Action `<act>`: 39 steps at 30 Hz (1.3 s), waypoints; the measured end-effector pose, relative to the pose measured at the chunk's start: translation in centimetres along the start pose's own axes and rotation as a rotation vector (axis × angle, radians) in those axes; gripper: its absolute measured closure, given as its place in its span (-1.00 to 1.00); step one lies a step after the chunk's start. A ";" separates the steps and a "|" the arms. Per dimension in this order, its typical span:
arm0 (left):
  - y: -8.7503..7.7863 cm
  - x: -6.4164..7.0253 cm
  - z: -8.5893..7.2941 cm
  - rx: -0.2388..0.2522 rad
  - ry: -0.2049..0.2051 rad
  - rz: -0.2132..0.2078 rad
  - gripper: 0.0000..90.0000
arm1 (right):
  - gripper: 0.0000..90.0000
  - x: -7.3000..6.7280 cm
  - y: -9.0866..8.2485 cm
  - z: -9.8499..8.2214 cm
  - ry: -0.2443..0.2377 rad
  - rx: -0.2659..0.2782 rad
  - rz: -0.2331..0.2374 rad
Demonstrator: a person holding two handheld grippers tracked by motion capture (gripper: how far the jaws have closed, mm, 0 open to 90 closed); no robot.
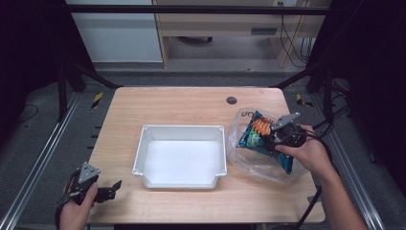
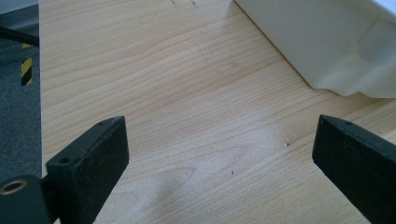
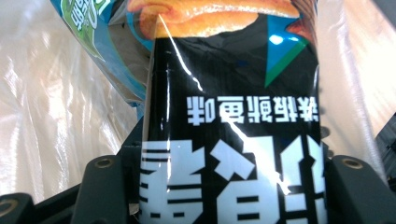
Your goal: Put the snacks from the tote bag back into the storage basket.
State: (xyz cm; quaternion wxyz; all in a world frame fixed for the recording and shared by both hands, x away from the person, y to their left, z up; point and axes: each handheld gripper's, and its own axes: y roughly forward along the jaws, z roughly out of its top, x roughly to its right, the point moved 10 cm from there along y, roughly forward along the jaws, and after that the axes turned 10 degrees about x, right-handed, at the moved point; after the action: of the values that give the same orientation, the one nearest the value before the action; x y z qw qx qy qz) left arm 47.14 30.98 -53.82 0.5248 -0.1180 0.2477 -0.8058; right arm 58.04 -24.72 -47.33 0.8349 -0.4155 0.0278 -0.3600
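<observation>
R tongs point(image 3: 224, 186) clamped on black snack pack point(image 3: 233, 116), inside clear plastic bag point(image 1: 249, 158) at counter point(image 1: 191, 103) R side. L tongs point(image 2: 219, 154) wide, nothing between, near white tray point(image 1: 179, 155) on counter's L front.

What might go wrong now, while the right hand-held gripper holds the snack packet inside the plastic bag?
1. The right hand-held gripper pinches the glossy snack packet near one end, so it may slip out.
2. The clear plastic bag lies around the packet and may be dragged along or catch on it.
3. The white tray sits close beside the bag, so a careless swing may knock its rim.
</observation>
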 end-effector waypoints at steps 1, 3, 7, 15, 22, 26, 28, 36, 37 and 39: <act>0.0 0.0 0.0 -0.001 0.002 -0.001 -0.92 | -0.11 0.0 -0.1 0.2 0.005 0.008 -0.005; 0.0 0.0 -0.1 -0.008 0.013 0.004 -0.93 | -0.11 -0.1 -0.6 0.6 0.001 0.029 -0.003; 0.1 0.0 -0.1 -0.009 0.015 0.007 -0.93 | -0.10 0.1 -1.5 1.6 0.008 0.069 -0.029; 0.1 -0.1 -0.1 -0.010 0.010 0.007 -0.93 | -0.10 0.1 -3.0 3.4 0.038 0.157 -0.034; 0.1 -0.2 -0.1 -0.009 0.009 0.012 -0.93 | -0.09 -0.7 -4.2 6.2 0.020 0.217 -0.038; -0.1 -0.7 0.2 0.012 -0.011 0.050 -0.95 | -0.09 -1.9 -4.0 7.9 -0.001 0.238 -0.022; -0.1 -0.9 0.2 0.012 -0.017 0.059 -0.95 | -0.09 -2.1 -4.0 8.1 -0.002 0.240 -0.019; -0.2 -0.8 0.2 0.018 -0.010 0.048 -0.94 | -0.09 -4.2 -3.7 10.7 -0.036 0.278 0.004; -0.1 -0.8 0.3 0.016 -0.006 0.047 -0.94 | -0.09 -4.4 -3.7 11.0 -0.038 0.287 0.007; -0.1 -0.8 0.3 0.016 -0.004 0.047 -0.94 | -0.09 -4.8 -3.7 11.4 -0.047 0.292 0.010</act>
State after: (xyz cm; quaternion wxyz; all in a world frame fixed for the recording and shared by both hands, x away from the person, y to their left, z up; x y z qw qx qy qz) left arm 47.53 31.65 -53.42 0.5449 -0.1097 0.2429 -0.7950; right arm 56.31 -15.51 -38.49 0.8886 -0.2979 -0.0421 -0.3461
